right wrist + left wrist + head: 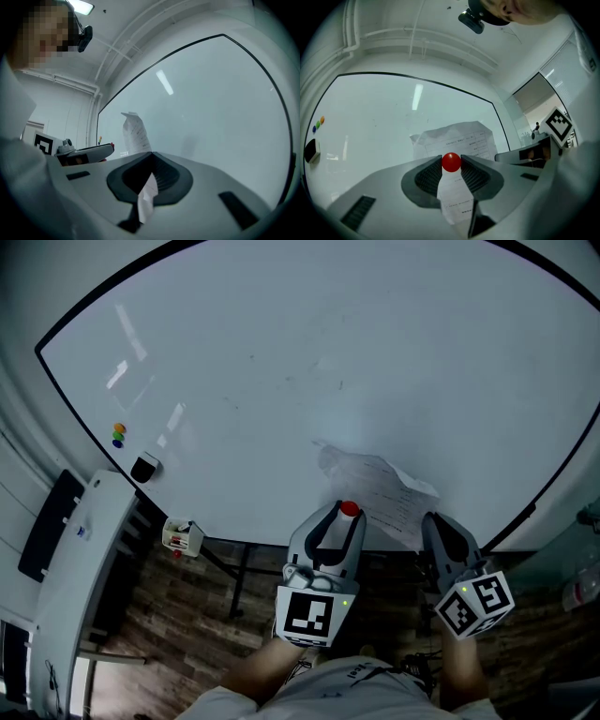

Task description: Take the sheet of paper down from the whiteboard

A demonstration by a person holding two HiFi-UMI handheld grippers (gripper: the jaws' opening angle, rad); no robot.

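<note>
A crumpled printed sheet of paper point(380, 486) lies against the lower part of the whiteboard point(309, 362). My left gripper point(348, 513) is shut on a round red magnet point(349, 509) at the sheet's lower left edge. In the left gripper view the red magnet point(451, 161) sits between the fingertips, a strip of the paper point(457, 199) runs down the gap beneath it, and the rest of the sheet point(457, 139) rises behind. My right gripper point(434, 519) is shut on the sheet's lower right corner. In the right gripper view the pinched paper point(147, 193) shows in the jaws.
Coloured magnets point(119, 434) and a black eraser point(144, 468) sit at the board's lower left, seen also as magnets point(318, 123) and eraser point(311, 151). A small marker holder point(181, 536) hangs under the board's edge. A white desk point(80, 559) stands at the left over a dark wooden floor.
</note>
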